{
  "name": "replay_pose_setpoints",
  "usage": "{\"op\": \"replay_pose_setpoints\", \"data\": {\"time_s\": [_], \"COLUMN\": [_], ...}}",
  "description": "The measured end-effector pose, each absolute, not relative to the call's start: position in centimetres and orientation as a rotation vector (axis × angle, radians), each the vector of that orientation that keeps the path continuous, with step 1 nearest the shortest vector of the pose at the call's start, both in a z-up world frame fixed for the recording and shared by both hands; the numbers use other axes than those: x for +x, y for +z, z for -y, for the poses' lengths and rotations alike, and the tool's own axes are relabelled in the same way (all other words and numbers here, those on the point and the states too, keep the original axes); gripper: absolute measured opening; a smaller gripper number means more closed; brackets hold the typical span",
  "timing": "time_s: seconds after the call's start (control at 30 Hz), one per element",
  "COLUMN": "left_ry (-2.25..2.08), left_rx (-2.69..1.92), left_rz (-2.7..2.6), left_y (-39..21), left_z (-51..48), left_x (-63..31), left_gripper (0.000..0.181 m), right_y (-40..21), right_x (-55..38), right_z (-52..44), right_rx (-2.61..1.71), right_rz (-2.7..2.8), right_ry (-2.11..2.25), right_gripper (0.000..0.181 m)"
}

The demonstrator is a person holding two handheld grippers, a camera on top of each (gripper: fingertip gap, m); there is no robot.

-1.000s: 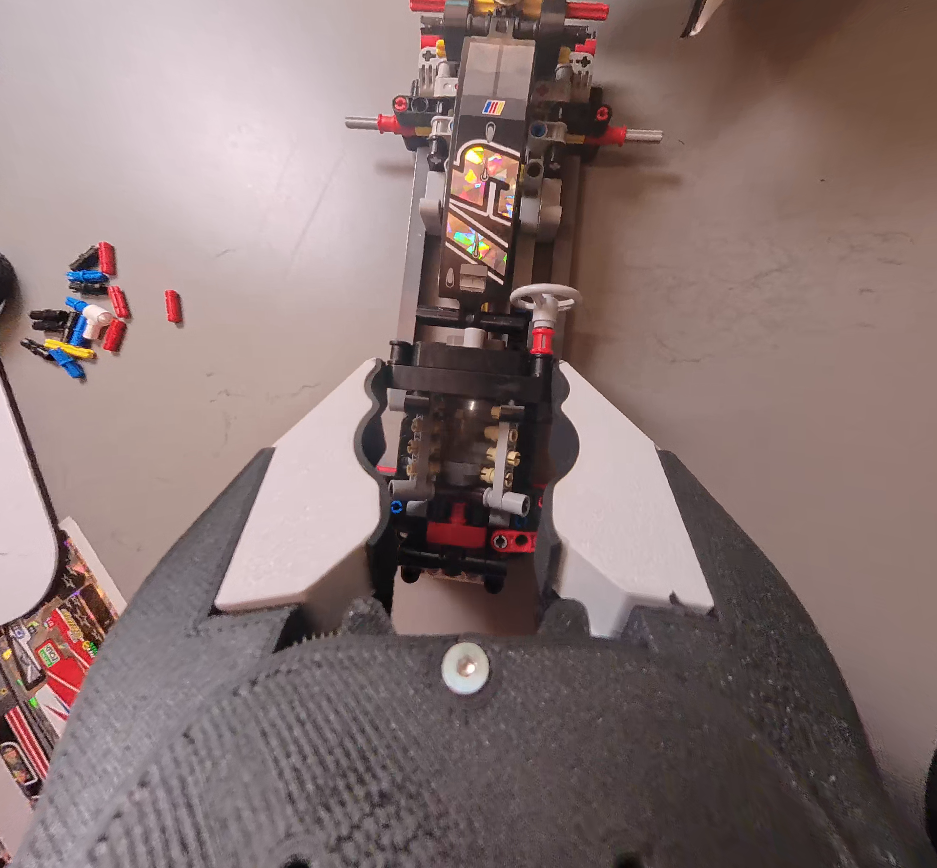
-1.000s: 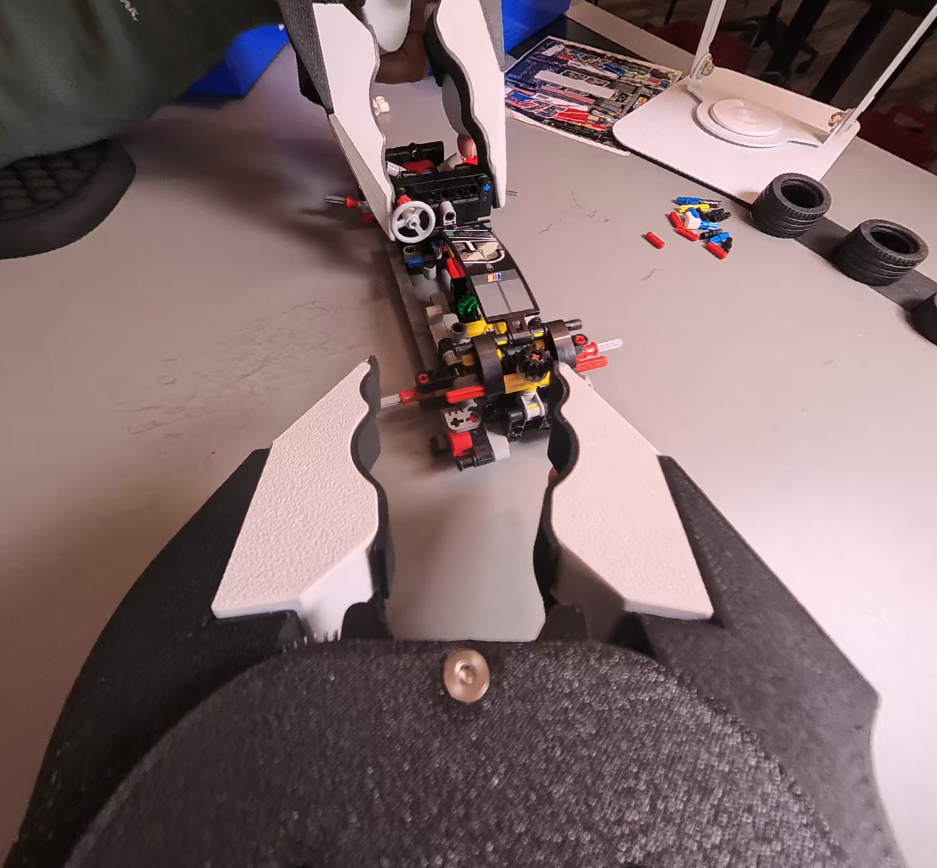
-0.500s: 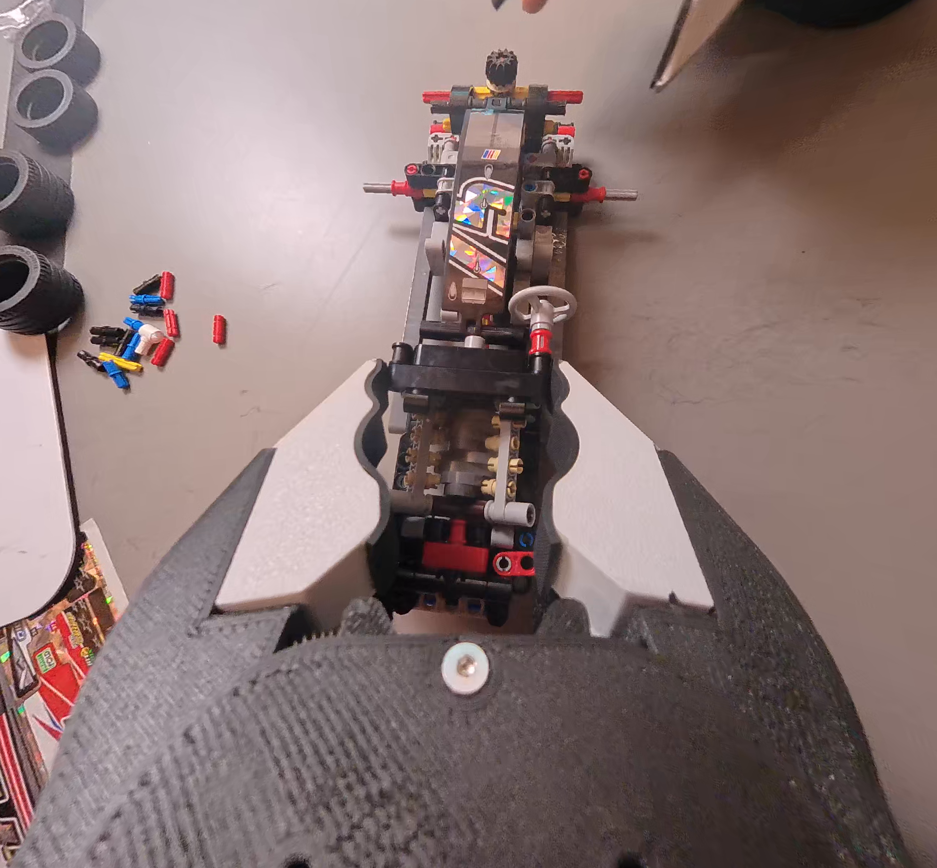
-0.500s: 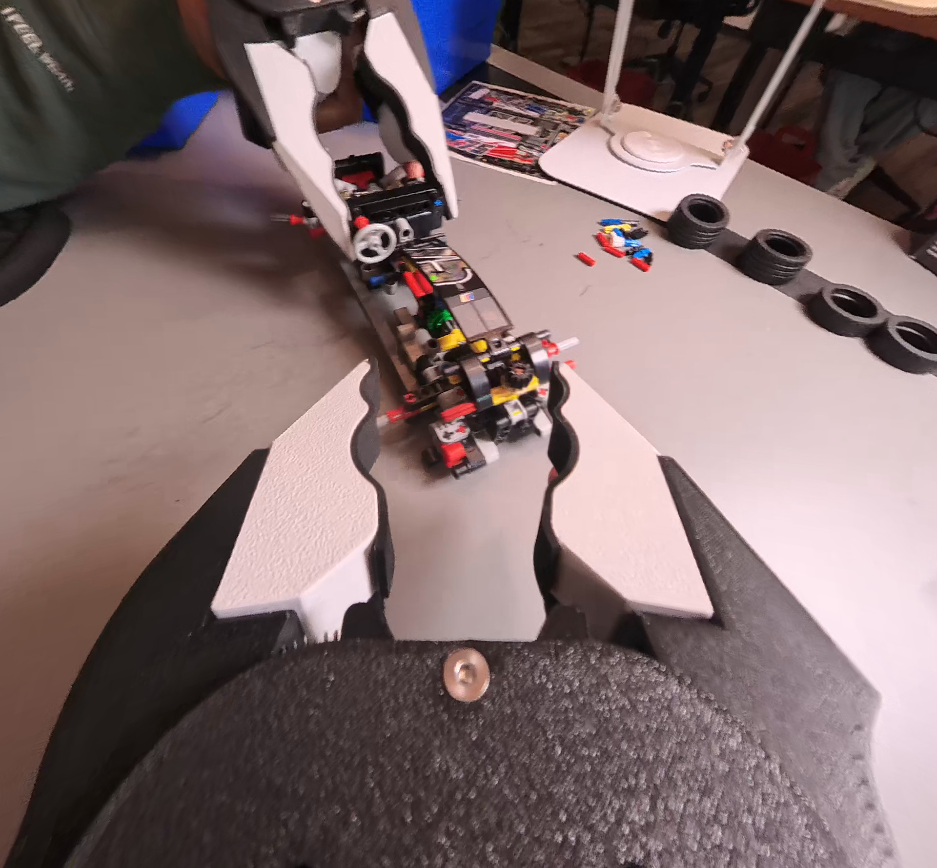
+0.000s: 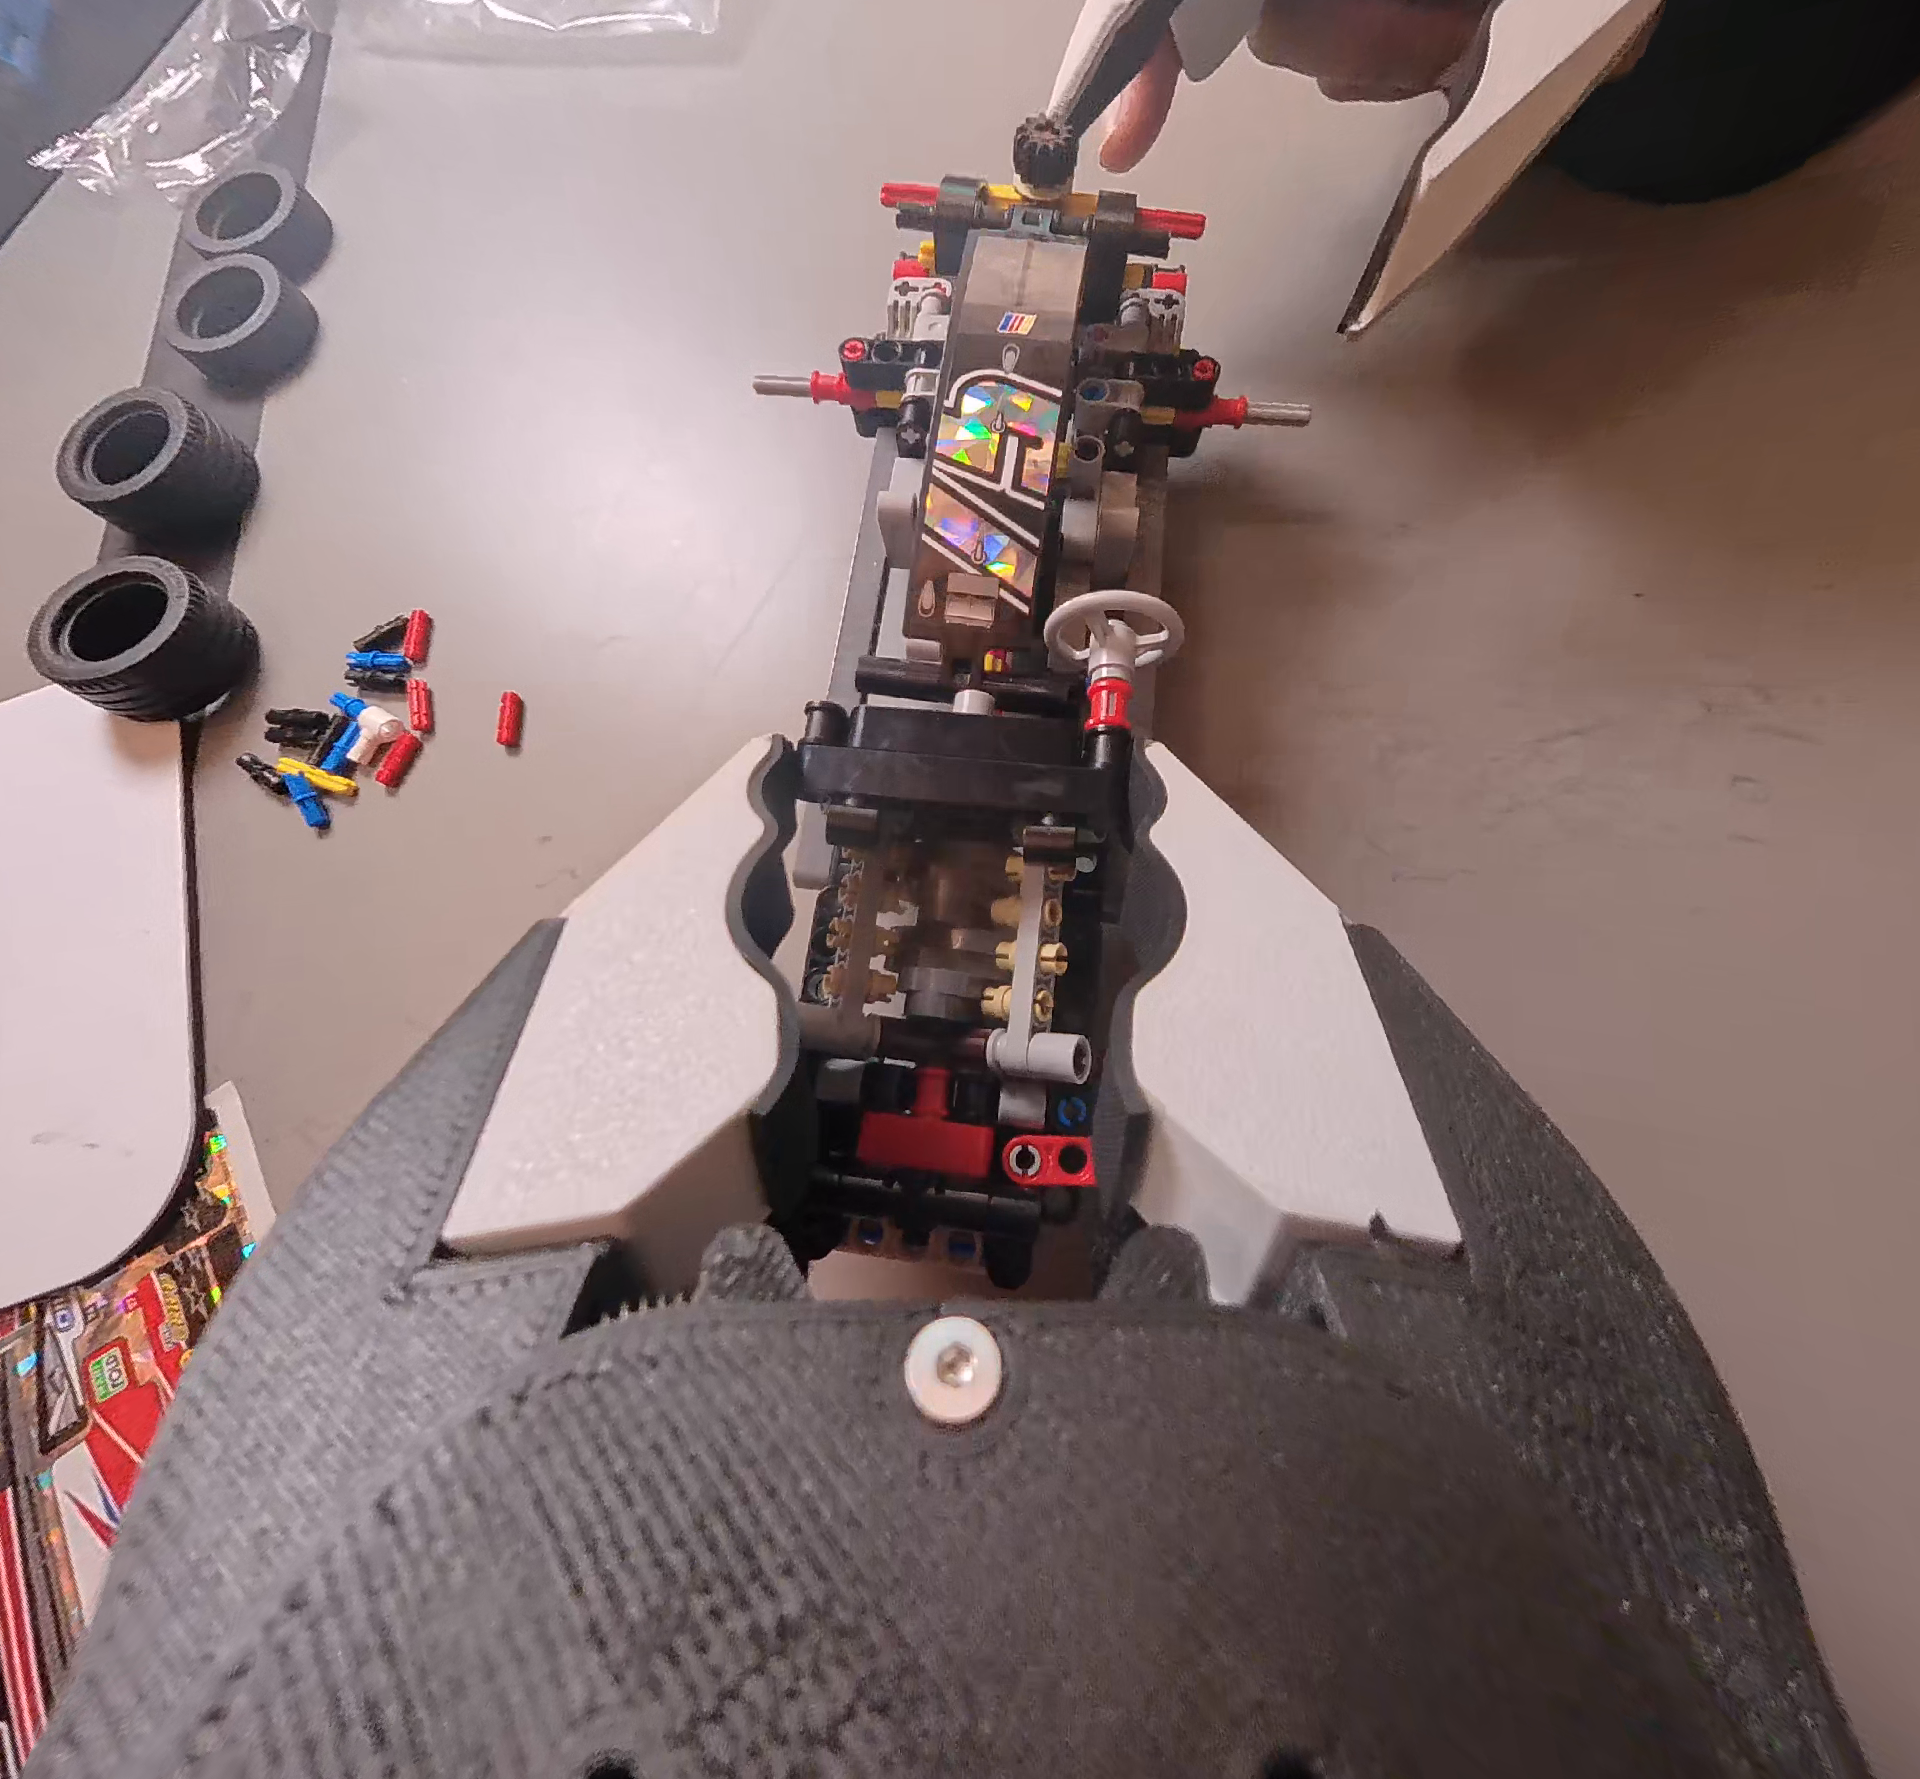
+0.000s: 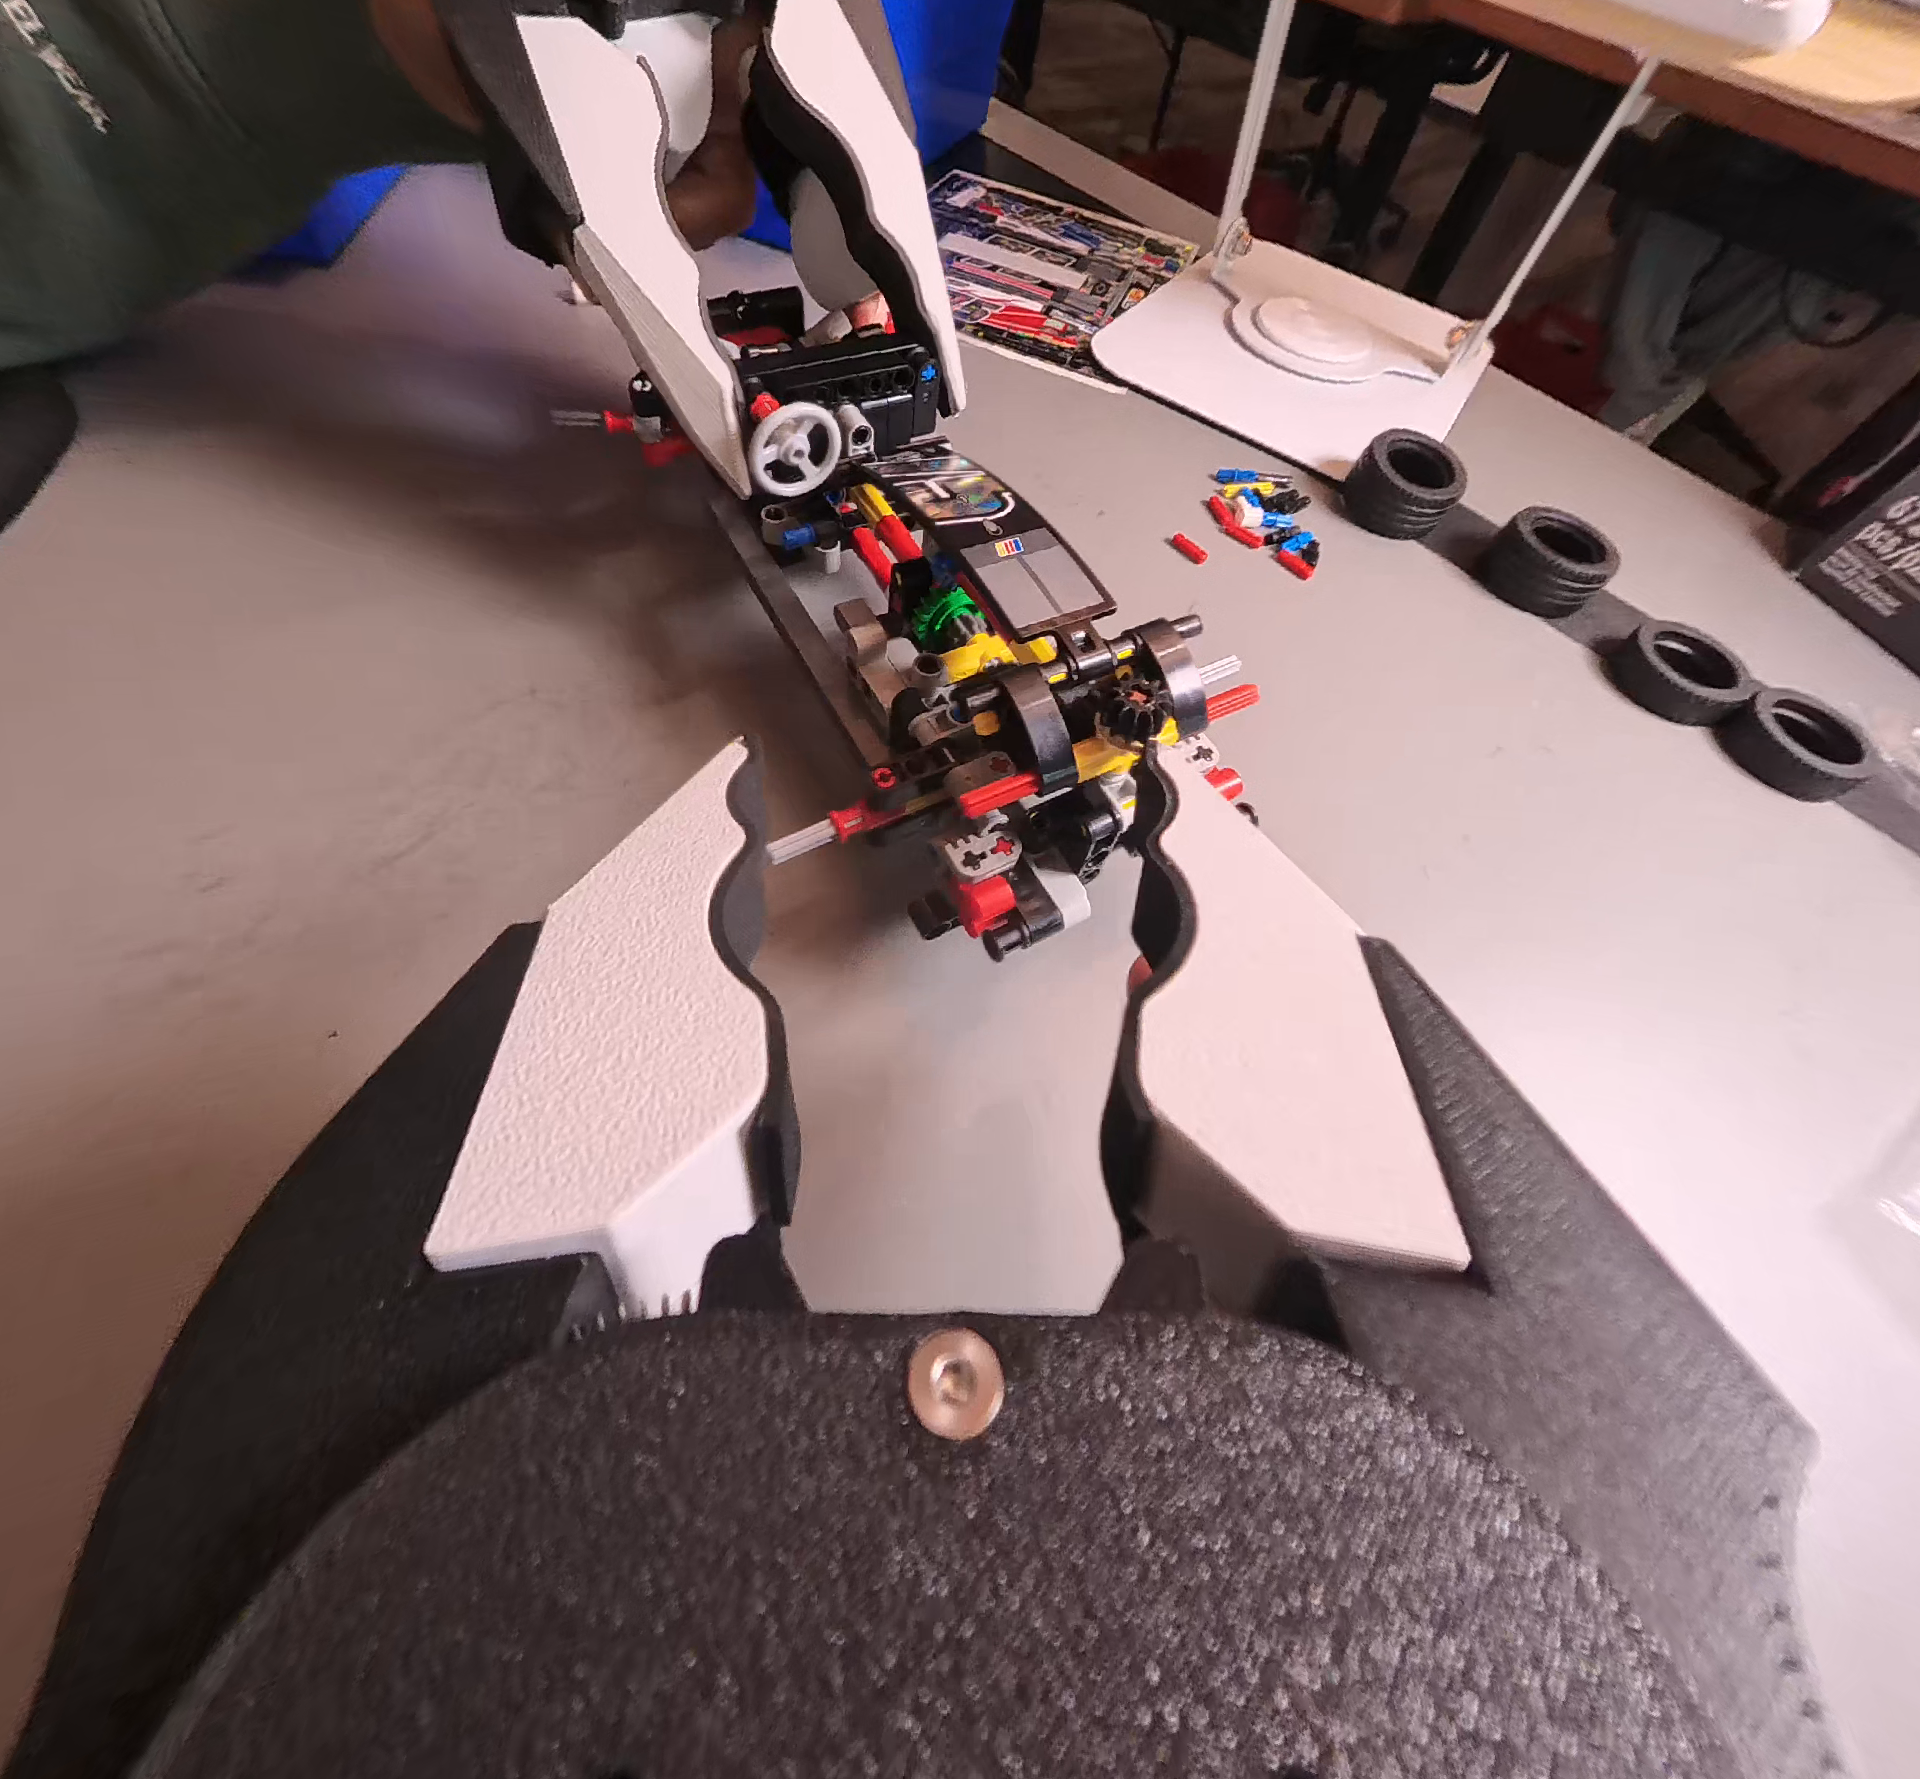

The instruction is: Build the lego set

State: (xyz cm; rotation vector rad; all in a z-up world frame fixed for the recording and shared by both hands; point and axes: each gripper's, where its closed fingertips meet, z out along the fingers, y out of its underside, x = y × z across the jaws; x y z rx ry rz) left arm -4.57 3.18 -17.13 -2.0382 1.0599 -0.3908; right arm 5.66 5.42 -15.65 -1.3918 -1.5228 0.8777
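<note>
Grey table [image 6: 312, 690] — left gripper [image 5: 961, 763] clamps chassis [image 5: 997, 503]; right gripper [image 6: 951, 773] spread

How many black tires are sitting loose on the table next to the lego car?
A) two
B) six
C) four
C: four black tires lie in a row on the table, apart from the lego car, which the left gripper clamps at one end.
</note>
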Motion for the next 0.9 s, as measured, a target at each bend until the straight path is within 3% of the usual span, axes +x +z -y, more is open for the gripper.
{"op": "replay_pose_setpoints", "data": {"time_s": [0.9], "left_ry": [-0.452], "left_rx": [-2.024], "left_rz": [-1.029], "left_y": [-16.44], "left_z": [-2.75], "left_x": [-4.44], "left_gripper": [0.062], "right_y": [-15.19], "right_x": [5.61], "right_z": [-4.55], "right_rx": [-1.245], "right_rz": [1.53], "right_ry": [0.673], "right_gripper": [0.067]}}
